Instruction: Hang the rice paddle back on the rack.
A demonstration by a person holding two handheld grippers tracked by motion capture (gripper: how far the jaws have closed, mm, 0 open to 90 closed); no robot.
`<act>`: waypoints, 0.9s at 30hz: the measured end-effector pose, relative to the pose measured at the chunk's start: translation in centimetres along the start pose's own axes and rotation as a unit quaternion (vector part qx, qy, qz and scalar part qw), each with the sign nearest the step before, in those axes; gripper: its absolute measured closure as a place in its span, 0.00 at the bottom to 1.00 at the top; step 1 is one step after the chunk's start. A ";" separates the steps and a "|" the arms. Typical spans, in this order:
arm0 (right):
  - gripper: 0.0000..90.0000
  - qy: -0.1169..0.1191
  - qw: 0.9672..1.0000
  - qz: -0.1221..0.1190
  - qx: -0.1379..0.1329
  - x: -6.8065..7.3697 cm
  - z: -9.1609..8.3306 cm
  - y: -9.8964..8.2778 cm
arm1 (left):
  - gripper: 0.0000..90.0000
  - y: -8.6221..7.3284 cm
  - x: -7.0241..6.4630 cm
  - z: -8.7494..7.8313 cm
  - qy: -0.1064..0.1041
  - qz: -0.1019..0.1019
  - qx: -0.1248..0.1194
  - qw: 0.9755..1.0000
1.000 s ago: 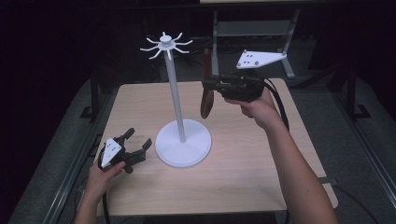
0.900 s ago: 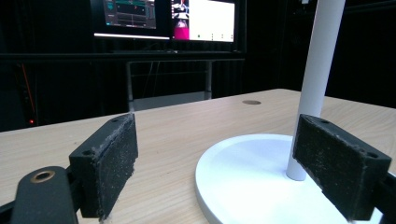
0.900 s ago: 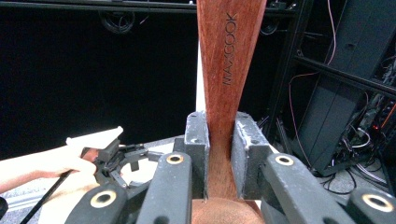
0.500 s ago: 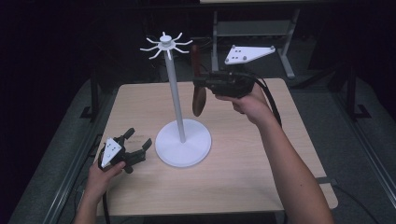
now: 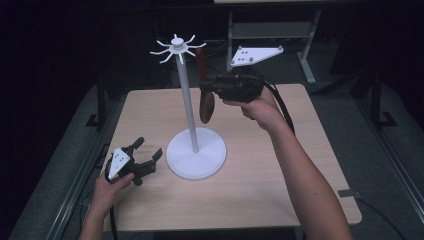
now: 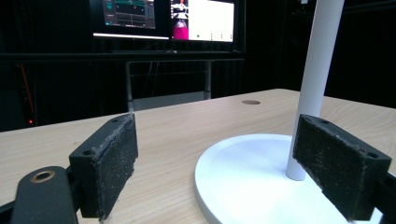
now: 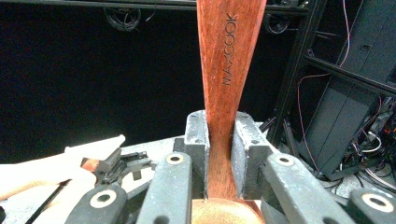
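A white stand rises from the middle of the wooden table (image 5: pixel 280 165): a round base (image 5: pixel 196 159), a thin pole (image 5: pixel 187 105) and a crown of hooks (image 5: pixel 176 47). My right gripper (image 5: pixel 210 86) hovers just right of the pole, shut on a reddish wooden spoon (image 5: pixel 206 102) that hangs bowl down. In the right gripper view both pads clamp the spoon's handle (image 7: pixel 227 60), which runs upward. My left gripper (image 5: pixel 147 161) rests on the table left of the base, open with nothing between its pads. In its own view the base (image 6: pixel 247 172) and pole (image 6: pixel 320 70) stand just ahead.
A metal rack (image 5: pixel 272 30) stands behind the table's far edge. Lit monitors (image 6: pixel 163 18) glow beyond the table in the left gripper view. A small dark hole (image 6: pixel 251 101) marks the tabletop near its far side. Dark floor surrounds the table.
My right gripper has carried the spoon leftward toward the stand's pole and slightly up. The left gripper has stayed put.
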State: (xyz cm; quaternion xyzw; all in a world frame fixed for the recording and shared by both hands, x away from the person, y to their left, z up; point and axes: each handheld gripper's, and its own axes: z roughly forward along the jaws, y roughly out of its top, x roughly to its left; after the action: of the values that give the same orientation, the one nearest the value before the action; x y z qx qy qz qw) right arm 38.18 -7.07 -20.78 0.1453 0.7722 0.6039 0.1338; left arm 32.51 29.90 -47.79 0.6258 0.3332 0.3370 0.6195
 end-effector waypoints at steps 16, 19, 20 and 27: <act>0.85 -0.008 1.000 0.000 0.007 0.0 1.2 0.0 | 0.15 0.0 0.0 0.1 -0.002 0.001 -0.002 1.000; 0.82 -0.004 1.000 0.002 0.007 0.0 1.0 0.0 | 0.15 0.0 0.0 0.0 -0.002 0.002 0.001 1.000; 0.82 -0.003 1.000 0.002 0.006 0.1 0.9 0.1 | 0.15 0.0 0.0 0.0 -0.001 0.002 0.001 1.000; 0.74 0.002 1.000 0.006 0.005 0.1 0.0 0.0 | 0.15 0.0 0.0 0.0 0.000 0.001 0.000 1.000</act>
State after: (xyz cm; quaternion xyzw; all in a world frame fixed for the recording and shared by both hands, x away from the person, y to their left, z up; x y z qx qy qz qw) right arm 38.09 -6.99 -20.78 0.1493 0.7746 0.6011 0.1279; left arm 32.53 29.89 -47.79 0.6263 0.3322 0.3378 0.6191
